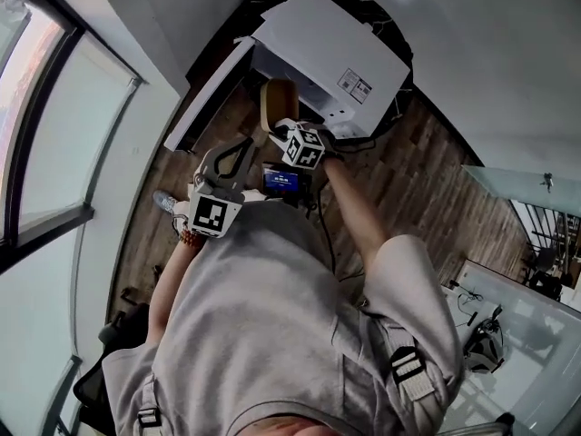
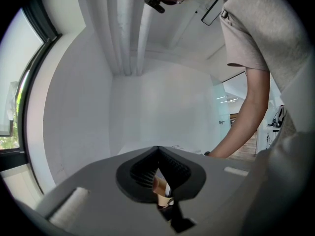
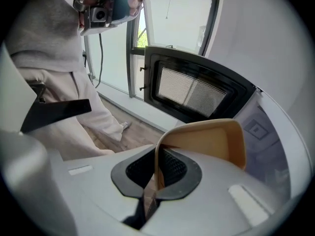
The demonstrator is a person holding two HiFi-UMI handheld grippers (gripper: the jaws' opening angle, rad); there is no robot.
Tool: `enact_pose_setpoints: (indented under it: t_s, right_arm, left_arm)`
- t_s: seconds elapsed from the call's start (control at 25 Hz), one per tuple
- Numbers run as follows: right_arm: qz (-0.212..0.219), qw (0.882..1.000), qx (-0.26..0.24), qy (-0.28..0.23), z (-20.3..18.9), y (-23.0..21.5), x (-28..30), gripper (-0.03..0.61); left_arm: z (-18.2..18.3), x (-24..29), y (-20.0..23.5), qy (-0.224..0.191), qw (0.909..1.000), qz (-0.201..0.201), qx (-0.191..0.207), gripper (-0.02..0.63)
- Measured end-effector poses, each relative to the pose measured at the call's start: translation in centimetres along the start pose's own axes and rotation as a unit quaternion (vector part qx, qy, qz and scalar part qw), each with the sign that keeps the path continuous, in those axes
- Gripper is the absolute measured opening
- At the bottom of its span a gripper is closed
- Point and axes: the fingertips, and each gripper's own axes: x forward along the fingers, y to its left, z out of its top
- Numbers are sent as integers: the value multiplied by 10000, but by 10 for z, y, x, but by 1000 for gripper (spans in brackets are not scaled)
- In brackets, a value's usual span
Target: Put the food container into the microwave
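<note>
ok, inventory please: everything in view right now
food container: 1, tan, held by its wall in front of the microwave
microwave: 1, white, door open, on the round table
round table: 1, black, under the microwave
floor: 1, brown wood, around the table
window: dark-framed, head view's left
left gripper: 1, grey, jaws together, empty, facing a white wall
right gripper: 1, grey, shut on the food container
person: 1, grey shirt

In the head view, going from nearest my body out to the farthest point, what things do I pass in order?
left hand-held gripper → right hand-held gripper → food container → microwave
</note>
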Motion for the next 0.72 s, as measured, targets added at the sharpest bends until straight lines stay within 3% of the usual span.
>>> enact_pose_setpoints:
  t_s: [0.48, 0.72]
  right_arm:
    - [-553, 9979, 266, 184, -13, -23, 4, 20]
    - [-698, 9966, 363, 240, -20, -30, 9, 20]
  left_arm:
    - [-3, -5, 1, 210, 9996, 177, 89, -2]
    - [-2, -7, 1, 75, 9997, 191, 118, -2]
